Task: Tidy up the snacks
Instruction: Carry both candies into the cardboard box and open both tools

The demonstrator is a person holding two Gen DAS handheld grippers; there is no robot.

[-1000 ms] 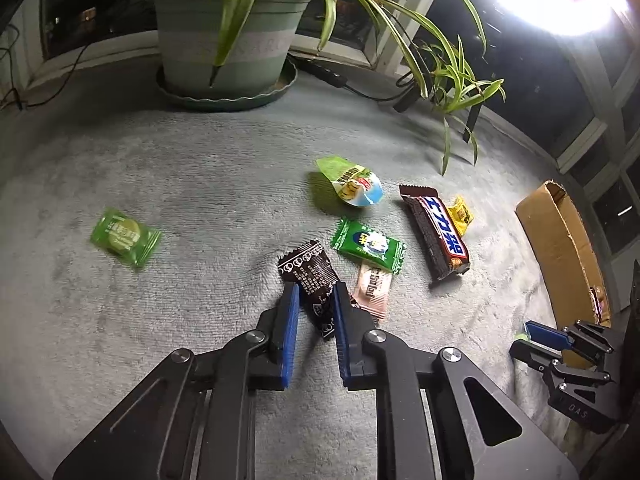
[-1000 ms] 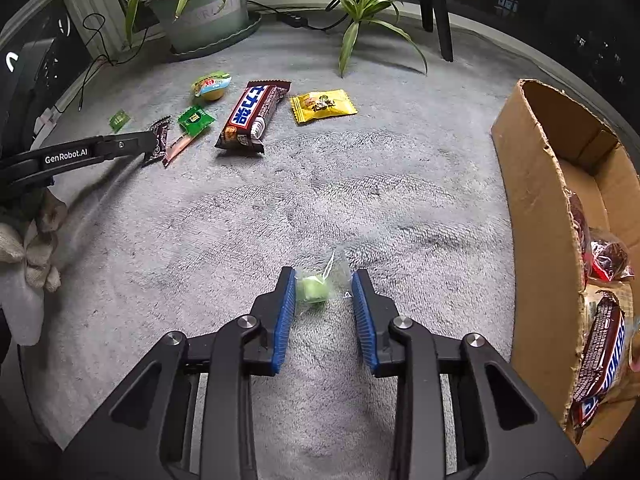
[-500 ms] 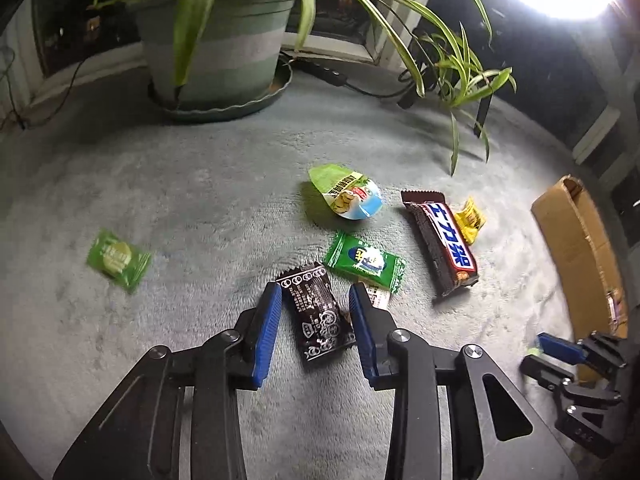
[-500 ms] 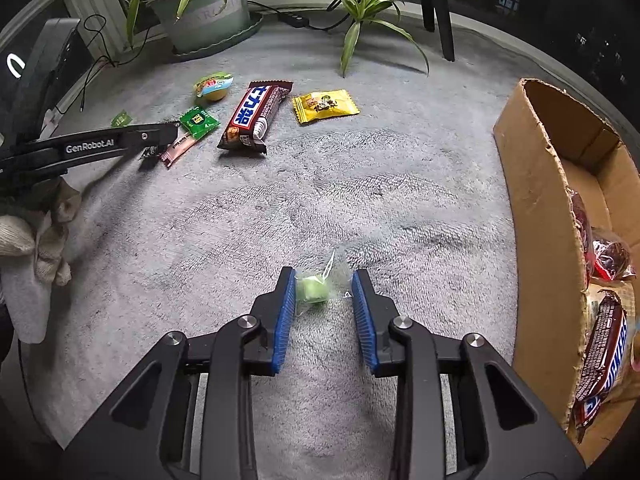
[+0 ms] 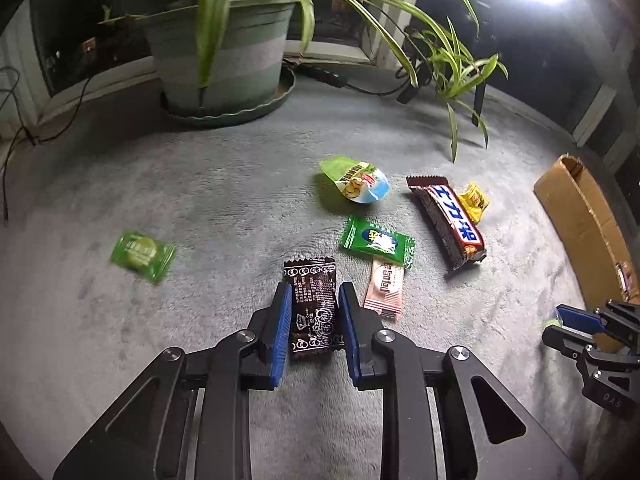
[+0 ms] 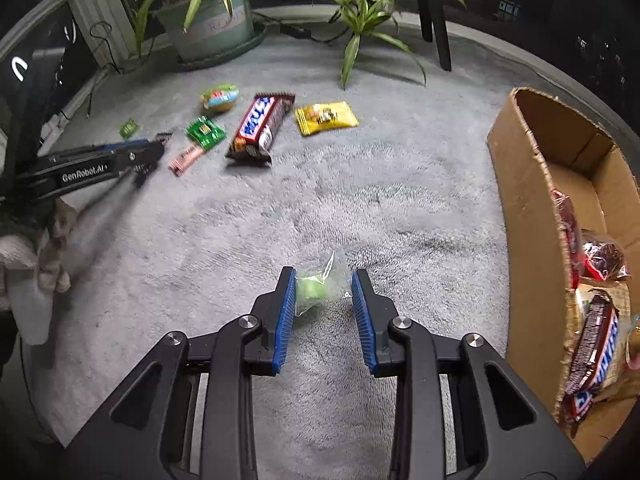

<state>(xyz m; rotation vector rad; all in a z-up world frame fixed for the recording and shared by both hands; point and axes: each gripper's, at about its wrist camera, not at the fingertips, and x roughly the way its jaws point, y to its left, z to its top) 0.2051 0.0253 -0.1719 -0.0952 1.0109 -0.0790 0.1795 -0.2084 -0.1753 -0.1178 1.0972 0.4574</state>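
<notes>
Grey carpet (image 5: pixel 208 200) under lamplight: your left gripper (image 5: pixel 313 322) has just been closing, its pads now pinching the dark candy wrapper (image 5: pixel 312 308) by its long edges; it is light and crinkly. In the right view, your right gripper (image 6: pixel 323 306) holds the limp clear green-candy bag (image 6: pixel 318 288); the cardboard box (image 6: pixel 528 216) sits to its right.

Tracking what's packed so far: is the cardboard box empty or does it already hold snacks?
Not empty. The right wrist view shows the cardboard box holding a chocolate bar and red-wrapped snacks.
</notes>
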